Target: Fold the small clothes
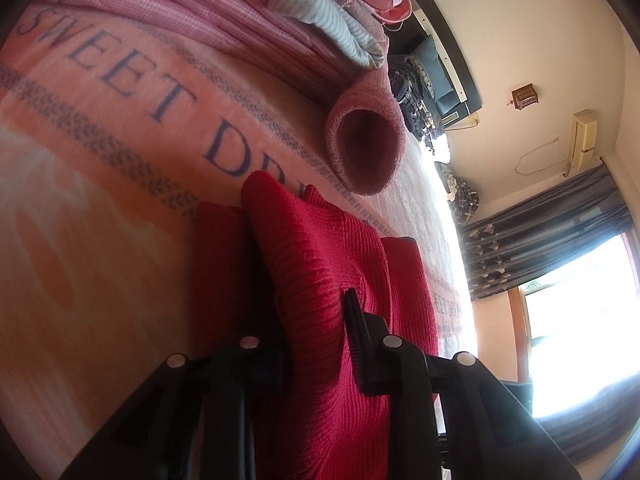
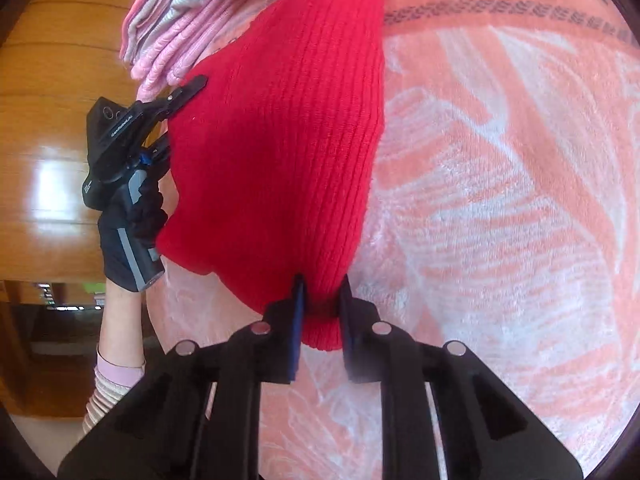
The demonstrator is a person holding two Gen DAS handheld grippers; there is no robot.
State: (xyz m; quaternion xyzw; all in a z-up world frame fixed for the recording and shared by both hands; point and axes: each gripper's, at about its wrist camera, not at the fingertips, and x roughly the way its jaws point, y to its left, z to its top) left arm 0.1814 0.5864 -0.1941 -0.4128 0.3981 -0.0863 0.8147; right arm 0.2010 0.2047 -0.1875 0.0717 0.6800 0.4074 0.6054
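Over pink blanket (image 2: 500, 200), red knit (image 2: 288, 152) pinched by L (image 2: 176, 120) & R hand-held gripper (image 2: 322, 304)

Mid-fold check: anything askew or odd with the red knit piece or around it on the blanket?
Nothing looks damaged. The red knit piece hangs bunched between the left gripper and the right gripper, not flat. A pink sleeve lies open-mouthed on the blanket just beyond.

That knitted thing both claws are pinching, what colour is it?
Bright red, with ribbed knit lines. The knitted garment shows best in the right wrist view.
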